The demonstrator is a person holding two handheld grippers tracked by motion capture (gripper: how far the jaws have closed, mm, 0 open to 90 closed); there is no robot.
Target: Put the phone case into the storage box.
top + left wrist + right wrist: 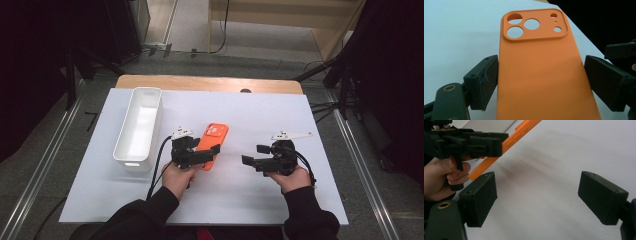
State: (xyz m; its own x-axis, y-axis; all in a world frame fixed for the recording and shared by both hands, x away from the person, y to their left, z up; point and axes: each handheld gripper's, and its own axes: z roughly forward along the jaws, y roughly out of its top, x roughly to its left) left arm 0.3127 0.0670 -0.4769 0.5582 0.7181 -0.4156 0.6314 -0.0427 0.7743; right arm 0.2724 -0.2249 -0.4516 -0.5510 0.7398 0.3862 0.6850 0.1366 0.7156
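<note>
High view: an orange phone case [212, 141] sits lifted near the middle of the white worktop [250, 115], just right of the white bin [138, 125].
Left gripper [541, 82]: jaws straddle the case; left pad touching, right pad a sliver off, probably to steady it for carrying.
Right gripper [546, 200]: jaws wide apart, empty, waiting nearby.
Hidden: case's lower end cut off; its inside unseen.
</note>
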